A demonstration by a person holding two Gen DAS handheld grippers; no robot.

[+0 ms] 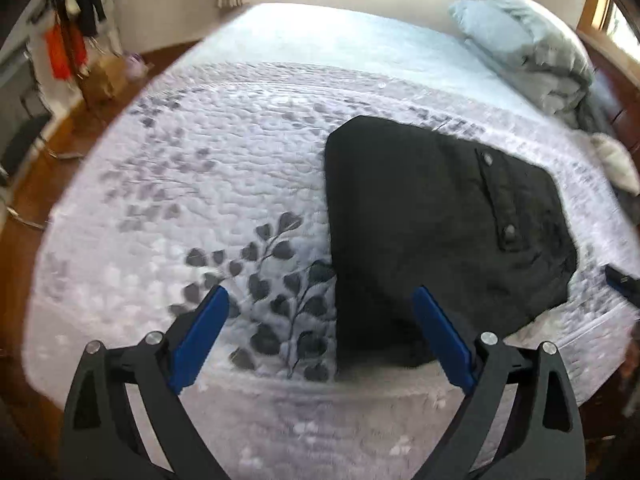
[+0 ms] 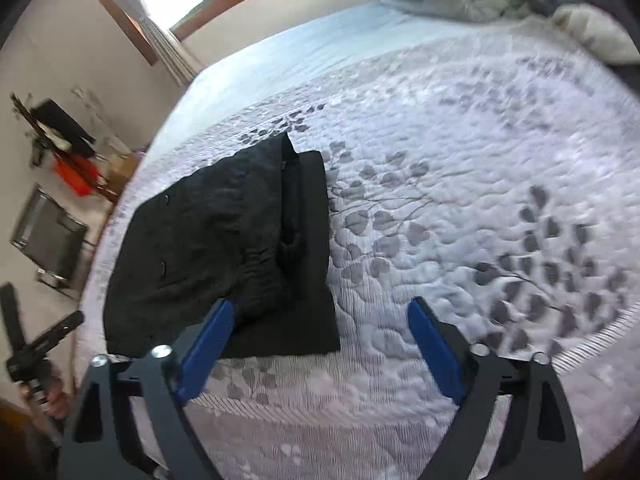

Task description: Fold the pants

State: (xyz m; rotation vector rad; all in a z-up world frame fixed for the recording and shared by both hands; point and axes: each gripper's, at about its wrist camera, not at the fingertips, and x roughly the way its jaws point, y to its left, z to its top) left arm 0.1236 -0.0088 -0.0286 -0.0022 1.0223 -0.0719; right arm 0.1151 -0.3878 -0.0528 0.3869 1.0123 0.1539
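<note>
Pants (image 1: pixel 440 232) folded on bed, ahead-right of open left hand-held gripper (image 1: pixel 320 300)

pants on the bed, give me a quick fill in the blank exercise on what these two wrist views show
1. The folded pants are ____ in color.
2. They lie on a quilt printed with gray ____.
3. The left gripper and the right gripper both have their jaws ____, holding nothing.
4. The finger pads on each gripper are colored ____.

Missing words: black; leaves; open; blue
</note>
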